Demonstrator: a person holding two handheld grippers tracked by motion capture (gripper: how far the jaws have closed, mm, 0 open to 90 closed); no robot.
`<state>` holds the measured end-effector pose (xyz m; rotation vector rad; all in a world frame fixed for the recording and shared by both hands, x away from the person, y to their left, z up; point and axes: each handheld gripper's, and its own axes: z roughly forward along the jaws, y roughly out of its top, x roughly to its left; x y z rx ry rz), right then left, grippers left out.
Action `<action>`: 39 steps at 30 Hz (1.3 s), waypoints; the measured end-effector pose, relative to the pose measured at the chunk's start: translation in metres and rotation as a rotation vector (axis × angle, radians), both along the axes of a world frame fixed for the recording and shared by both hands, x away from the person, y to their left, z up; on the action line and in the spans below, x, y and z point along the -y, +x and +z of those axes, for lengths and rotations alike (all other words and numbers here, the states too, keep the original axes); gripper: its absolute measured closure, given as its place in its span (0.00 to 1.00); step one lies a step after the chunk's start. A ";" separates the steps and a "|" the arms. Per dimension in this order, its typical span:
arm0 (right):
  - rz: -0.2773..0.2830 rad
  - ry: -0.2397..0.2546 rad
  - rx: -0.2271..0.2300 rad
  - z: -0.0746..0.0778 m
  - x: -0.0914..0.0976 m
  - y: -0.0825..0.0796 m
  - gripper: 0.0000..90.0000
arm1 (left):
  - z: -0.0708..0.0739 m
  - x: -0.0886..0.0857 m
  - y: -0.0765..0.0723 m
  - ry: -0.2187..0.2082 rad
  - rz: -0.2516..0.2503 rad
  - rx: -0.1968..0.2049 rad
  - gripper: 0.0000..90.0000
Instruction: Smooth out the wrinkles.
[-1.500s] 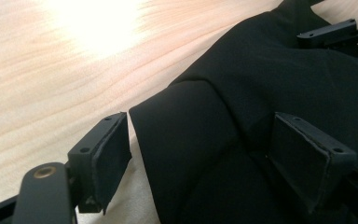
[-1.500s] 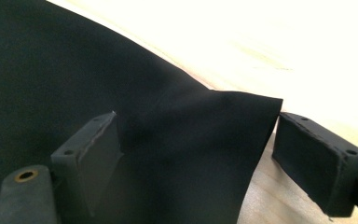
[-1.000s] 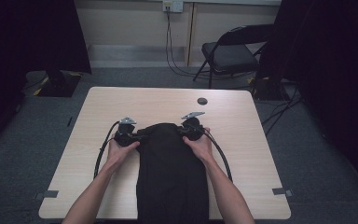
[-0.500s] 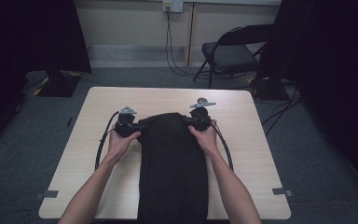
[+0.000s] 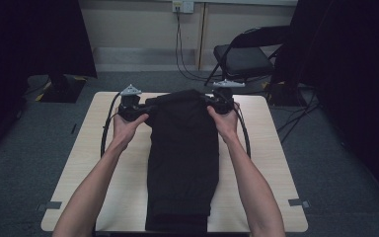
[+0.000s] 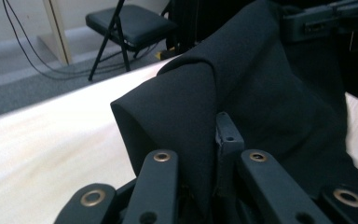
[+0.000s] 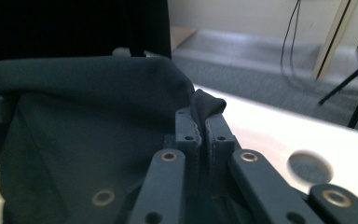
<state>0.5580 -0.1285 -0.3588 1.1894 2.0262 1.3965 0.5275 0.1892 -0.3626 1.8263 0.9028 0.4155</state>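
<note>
A black garment [image 5: 185, 148], folded into a long strip, hangs from its far end and trails down over the table [image 5: 79, 173] to the near edge. My left gripper [image 5: 142, 111] is shut on its far left corner, and in the left gripper view the cloth [image 6: 261, 84] is bunched between the jaws of that gripper [image 6: 212, 140]. At the far right corner my right gripper [image 5: 211, 104] is shut on the other fold, and the right gripper view shows that gripper [image 7: 198, 123] pinching a ridge of the fabric [image 7: 88, 102]. Both corners are held above the tabletop.
A folding chair [image 5: 246, 54] stands on the carpet beyond the table's far right corner, with cables by the wall behind it. A round grey spot [image 7: 307, 165] marks the tabletop beside the right gripper. Black cables loop from both grippers along the garment's sides.
Both hands have risen and moved toward the far edge of the table, drawing the garment's far end up and stretching the cloth out longer. Both grips have held.
</note>
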 end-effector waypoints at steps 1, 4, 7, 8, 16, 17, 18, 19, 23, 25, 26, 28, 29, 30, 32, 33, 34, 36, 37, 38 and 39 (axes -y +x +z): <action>0.000 0.000 0.000 0.000 0.000 0.000 0.96 | 0.000 0.000 0.000 0.000 0.000 0.000 0.91; 0.000 0.003 0.032 0.016 0.001 -0.001 0.96 | 0.012 0.001 -0.004 0.000 0.007 0.031 0.91; 0.010 0.018 0.047 0.019 0.002 -0.009 0.96 | 0.015 0.001 -0.013 0.007 -0.010 0.043 0.91; 0.019 0.017 0.053 0.018 0.003 -0.013 0.96 | 0.014 0.001 -0.018 0.003 -0.019 0.050 0.91; 0.143 0.032 0.058 0.006 0.023 -0.074 0.95 | -0.005 -0.001 -0.081 0.011 -0.125 0.068 0.90; 0.152 0.029 0.056 0.005 0.025 -0.082 0.95 | -0.008 -0.001 -0.090 -0.001 -0.140 0.070 0.90; 0.171 0.051 0.053 0.001 0.030 -0.101 0.95 | -0.014 -0.002 -0.105 -0.005 -0.156 0.077 0.89; 0.171 0.051 0.053 0.001 0.030 -0.101 0.95 | -0.014 -0.002 -0.105 -0.005 -0.156 0.077 0.89; 0.206 0.033 0.029 -0.017 0.032 -0.134 0.94 | -0.034 -0.002 -0.129 0.013 -0.191 0.037 0.88; 0.218 0.023 0.012 -0.031 0.034 -0.148 0.94 | -0.045 -0.004 -0.139 0.022 -0.203 0.021 0.88; 0.225 0.017 0.002 -0.037 0.035 -0.154 0.94 | -0.049 -0.006 -0.142 0.019 -0.206 0.008 0.87; 0.234 0.023 -0.017 -0.049 0.038 -0.165 0.93 | -0.060 -0.008 -0.151 0.023 -0.226 -0.024 0.86; 0.236 0.021 -0.025 -0.054 0.040 -0.170 0.93 | -0.062 -0.007 -0.155 0.027 -0.233 -0.035 0.86; 0.238 0.019 -0.030 -0.058 0.040 -0.174 0.93 | -0.065 -0.006 -0.159 0.036 -0.251 -0.044 0.85; 0.241 -0.005 -0.041 -0.069 0.042 -0.184 0.92 | -0.068 -0.004 -0.169 0.073 -0.276 -0.044 0.82; 0.247 -0.019 -0.048 -0.072 0.042 -0.187 0.91 | -0.069 -0.004 -0.174 0.068 -0.292 -0.054 0.81; 0.259 -0.035 -0.066 -0.078 0.044 -0.194 0.90 | -0.070 -0.005 -0.176 0.056 -0.297 -0.055 0.79; 0.271 -0.053 -0.082 -0.083 0.046 -0.202 0.87 | -0.070 -0.008 -0.181 0.046 -0.294 -0.057 0.75; 0.277 -0.058 -0.089 -0.084 0.047 -0.206 0.85 | -0.069 -0.011 -0.185 0.019 -0.294 -0.061 0.73; 0.281 -0.064 -0.094 -0.086 0.049 -0.212 0.84 | -0.068 -0.013 -0.186 0.006 -0.299 -0.063 0.69; 0.285 -0.068 -0.095 -0.087 0.051 -0.216 0.82 | -0.067 -0.015 -0.189 0.013 -0.295 -0.051 0.68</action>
